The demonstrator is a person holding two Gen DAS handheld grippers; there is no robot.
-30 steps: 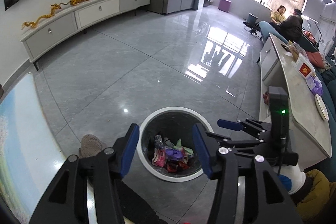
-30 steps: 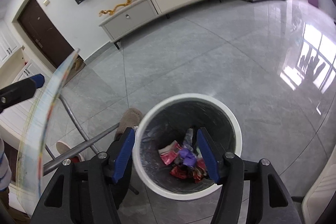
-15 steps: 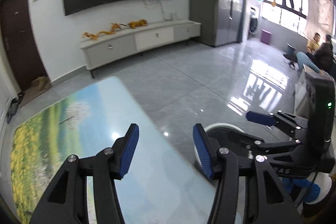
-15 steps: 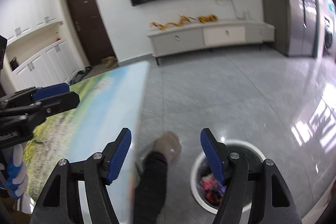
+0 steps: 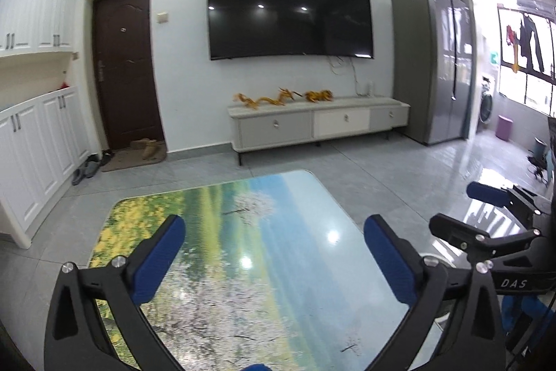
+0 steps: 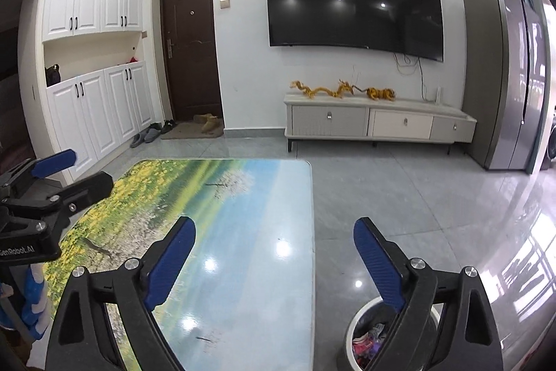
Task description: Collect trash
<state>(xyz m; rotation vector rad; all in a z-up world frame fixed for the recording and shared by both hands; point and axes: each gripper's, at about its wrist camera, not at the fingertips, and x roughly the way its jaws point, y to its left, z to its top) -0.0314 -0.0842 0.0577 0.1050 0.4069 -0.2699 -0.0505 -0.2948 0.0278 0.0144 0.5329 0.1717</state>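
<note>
Tongs (image 6: 274, 252) now raised over table (image 6: 243, 319) edge.

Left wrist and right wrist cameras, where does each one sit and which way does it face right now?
Left wrist: rides the open left gripper, level over the landscape-print table, facing the TV; the right gripper shows at its right edge.
Right wrist: rides the open right gripper, facing the same wall, trash bin below; the left gripper shows at left.
Shared: table, TV, door.

Bright, even ceiling light, spot glare on the glossy table (image 5: 278, 266) and television (image 6: 354, 2), window (image 5: 521, 47) blown out (right edge), fisheye bending, dark vignetted corners, slight softness.
</note>
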